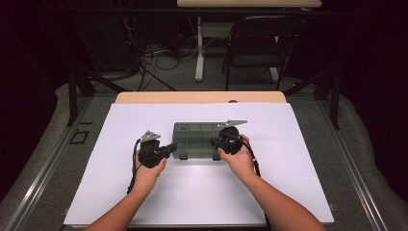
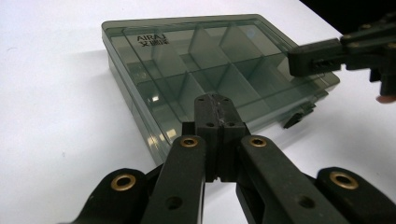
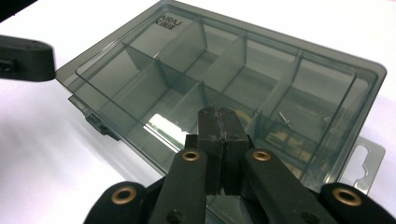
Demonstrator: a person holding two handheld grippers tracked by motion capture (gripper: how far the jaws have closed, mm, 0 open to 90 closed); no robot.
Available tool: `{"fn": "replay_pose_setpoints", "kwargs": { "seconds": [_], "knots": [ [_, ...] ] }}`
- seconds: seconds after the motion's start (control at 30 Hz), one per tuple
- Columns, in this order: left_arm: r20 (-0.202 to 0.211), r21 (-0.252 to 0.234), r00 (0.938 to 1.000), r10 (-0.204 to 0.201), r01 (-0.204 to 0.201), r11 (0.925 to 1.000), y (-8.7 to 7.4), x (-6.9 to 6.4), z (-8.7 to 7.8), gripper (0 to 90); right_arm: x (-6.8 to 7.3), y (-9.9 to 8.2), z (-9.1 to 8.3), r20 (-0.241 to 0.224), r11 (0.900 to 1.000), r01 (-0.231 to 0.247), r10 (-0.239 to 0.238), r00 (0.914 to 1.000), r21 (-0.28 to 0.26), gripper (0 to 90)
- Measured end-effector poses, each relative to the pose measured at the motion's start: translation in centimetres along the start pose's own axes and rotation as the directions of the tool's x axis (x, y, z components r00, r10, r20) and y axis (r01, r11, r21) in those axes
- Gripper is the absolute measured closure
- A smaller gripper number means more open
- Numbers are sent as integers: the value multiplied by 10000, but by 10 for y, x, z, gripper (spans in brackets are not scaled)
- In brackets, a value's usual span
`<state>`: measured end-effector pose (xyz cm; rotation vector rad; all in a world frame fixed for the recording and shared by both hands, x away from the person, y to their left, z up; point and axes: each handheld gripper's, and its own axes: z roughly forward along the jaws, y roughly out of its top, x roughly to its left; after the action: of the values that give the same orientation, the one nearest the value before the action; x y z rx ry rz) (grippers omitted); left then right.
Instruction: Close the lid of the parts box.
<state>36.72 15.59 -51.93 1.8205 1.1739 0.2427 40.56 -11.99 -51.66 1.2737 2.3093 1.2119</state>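
Observation:
A smoky grey clear compartment box (image 1: 195, 138) lies closed on the white sheet, with dividers visible through its lid (image 2: 196, 60). My left gripper (image 1: 173, 147) is at the box's near left corner, its jaws shut with nothing between them (image 2: 214, 106), tips over the box's edge. My right gripper (image 1: 215, 143) is at the near right corner, also shut and empty (image 3: 218, 119), tips resting over the lid (image 3: 233, 70). Small metal parts (image 3: 285, 119) lie in one compartment. A latch (image 3: 100, 123) sits on the front wall.
The white sheet (image 1: 144, 202) covers the wooden table (image 1: 144, 97). A hang tab (image 3: 364, 163) sticks out from the box's side. A dark chair (image 1: 260, 43) and cables (image 1: 154, 57) stand on the floor beyond the table.

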Motion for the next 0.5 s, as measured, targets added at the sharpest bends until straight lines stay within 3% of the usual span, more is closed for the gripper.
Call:
{"fn": "replay_pose_setpoints", "kwargs": {
  "seconds": [0.23,0.5],
  "knots": [
    [-161,429,9999,7,0,9991,-2,5,8,900,-2,-6,-2,3,10000,-68,68,10000,15,899],
    [-224,411,9997,-15,24,9992,-6,5,9,900,-4,-15,-4,-53,9997,-163,162,9999,-160,900]
  ]
}}
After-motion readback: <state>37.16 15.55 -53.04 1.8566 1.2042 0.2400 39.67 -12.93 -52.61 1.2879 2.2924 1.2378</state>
